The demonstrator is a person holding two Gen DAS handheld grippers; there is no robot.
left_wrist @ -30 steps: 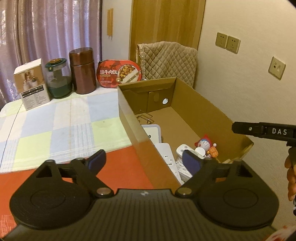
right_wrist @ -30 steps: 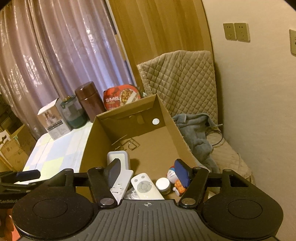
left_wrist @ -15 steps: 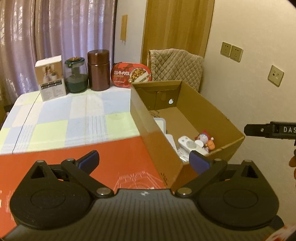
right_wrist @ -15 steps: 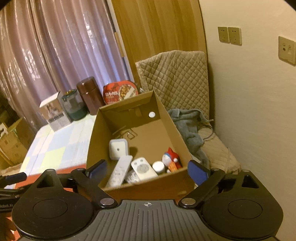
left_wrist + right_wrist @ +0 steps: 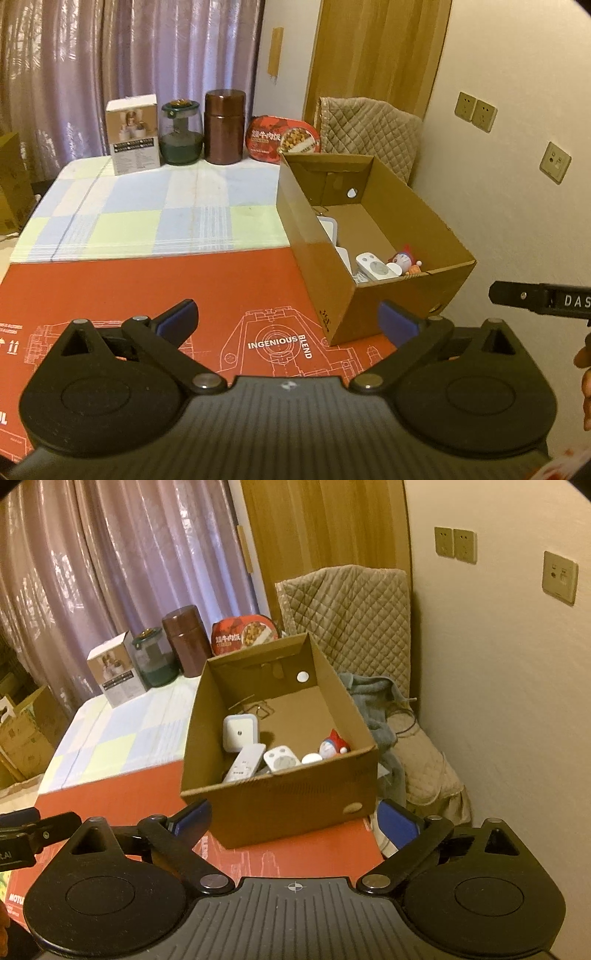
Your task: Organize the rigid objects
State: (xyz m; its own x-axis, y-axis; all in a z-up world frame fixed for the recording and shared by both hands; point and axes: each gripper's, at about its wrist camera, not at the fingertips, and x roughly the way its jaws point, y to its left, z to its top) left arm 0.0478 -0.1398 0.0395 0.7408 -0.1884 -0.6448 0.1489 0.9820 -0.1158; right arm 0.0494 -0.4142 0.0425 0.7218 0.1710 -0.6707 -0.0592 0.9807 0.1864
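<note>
Several rigid items, among them a white remote [image 5: 245,762] and a small figurine [image 5: 333,746], lie in the cardboard box [image 5: 295,797] at the worktop's right edge, beside a chair. Both hand-held grippers, left [image 5: 288,320] and right [image 5: 295,818], hang wide and empty short of it; a careless nudge could tip the box off. Legible: "INGENIOUS BLEND" on the red sheet [image 5: 147,280], "DAS" on the right tool.
</note>
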